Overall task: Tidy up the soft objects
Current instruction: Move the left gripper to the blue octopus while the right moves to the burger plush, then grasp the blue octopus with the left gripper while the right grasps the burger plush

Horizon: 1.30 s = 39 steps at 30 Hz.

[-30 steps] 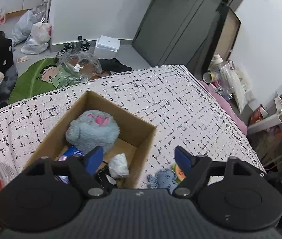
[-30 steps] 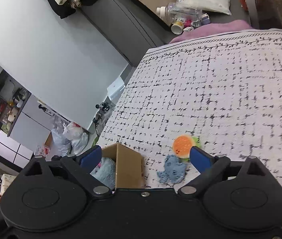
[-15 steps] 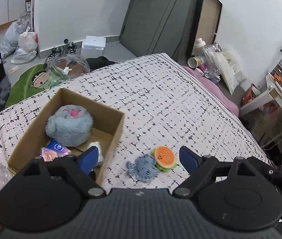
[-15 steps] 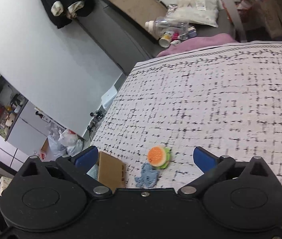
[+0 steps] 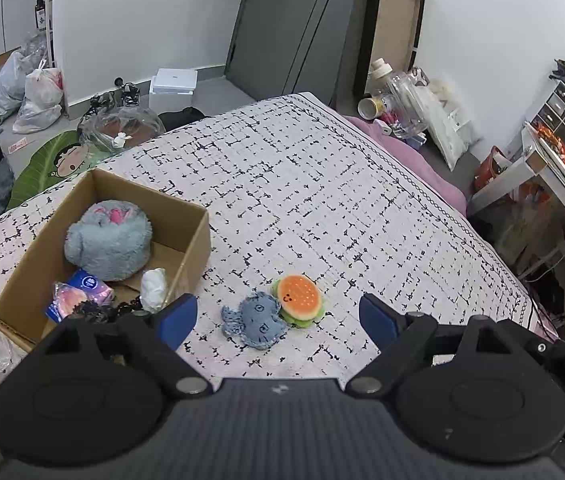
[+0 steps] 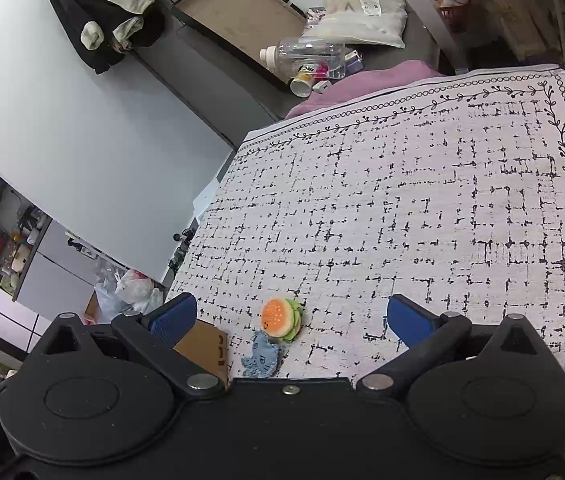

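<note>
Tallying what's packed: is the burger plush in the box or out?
Out. The burger plush lies on the bedspread beside the blue plush, right of the cardboard box.

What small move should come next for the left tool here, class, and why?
Probably lower the left tool onto the blue plush toy. It lies on the bedspread beside the burger toy, outside the cardboard box, between the open, empty jaws.

Black left gripper (image 5: 278, 318) and right gripper (image 6: 288, 316), blue-padded jaws, silver pivot screws.
</note>
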Each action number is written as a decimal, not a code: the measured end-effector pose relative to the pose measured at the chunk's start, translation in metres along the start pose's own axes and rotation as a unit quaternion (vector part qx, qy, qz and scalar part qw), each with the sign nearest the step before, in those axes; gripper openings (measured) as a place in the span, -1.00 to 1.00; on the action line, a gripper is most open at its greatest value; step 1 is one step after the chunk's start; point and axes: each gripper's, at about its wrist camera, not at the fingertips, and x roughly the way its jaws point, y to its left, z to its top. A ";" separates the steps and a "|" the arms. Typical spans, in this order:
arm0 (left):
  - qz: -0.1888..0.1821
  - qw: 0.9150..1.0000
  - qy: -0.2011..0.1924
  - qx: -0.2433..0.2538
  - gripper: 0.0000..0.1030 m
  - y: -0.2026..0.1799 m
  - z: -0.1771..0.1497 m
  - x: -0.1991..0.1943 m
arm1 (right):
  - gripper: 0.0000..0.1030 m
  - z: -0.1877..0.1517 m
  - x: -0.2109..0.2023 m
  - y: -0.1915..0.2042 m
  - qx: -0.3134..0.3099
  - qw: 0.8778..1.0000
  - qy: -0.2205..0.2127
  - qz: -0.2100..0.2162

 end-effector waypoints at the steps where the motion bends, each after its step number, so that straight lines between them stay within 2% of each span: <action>1: 0.001 1.000 0.002 0.001 0.69 -0.001 -0.001 0.002 | 0.99 0.000 0.001 -0.002 0.001 1.000 0.001 0.000; 15: 0.016 0.999 0.027 -0.025 0.63 0.002 -0.011 0.037 | 0.98 -0.001 0.034 -0.013 0.005 0.999 0.034 0.031; 17: 0.017 0.999 0.027 -0.027 0.60 0.002 -0.012 0.042 | 0.88 -0.001 0.042 -0.013 0.004 0.999 0.040 0.032; 20: 0.015 0.999 0.031 -0.028 0.48 0.002 -0.013 0.051 | 0.68 -0.001 0.052 -0.013 0.005 0.998 0.050 0.034; 23: 0.011 0.999 0.038 -0.027 0.25 0.000 -0.014 0.062 | 0.55 0.000 0.063 -0.013 0.008 0.997 0.058 0.039; 27: 0.008 0.998 0.049 -0.035 -0.06 0.000 -0.018 0.077 | 0.43 0.001 0.074 -0.014 0.010 0.997 0.058 0.041; 30: 0.012 0.998 0.055 -0.040 -0.21 0.001 -0.020 0.089 | 0.39 0.002 0.085 -0.014 0.009 0.997 0.067 0.041; 39: 0.033 0.995 0.076 -0.049 -0.26 0.006 -0.024 0.125 | 0.33 0.001 0.120 -0.015 0.014 0.994 0.098 0.044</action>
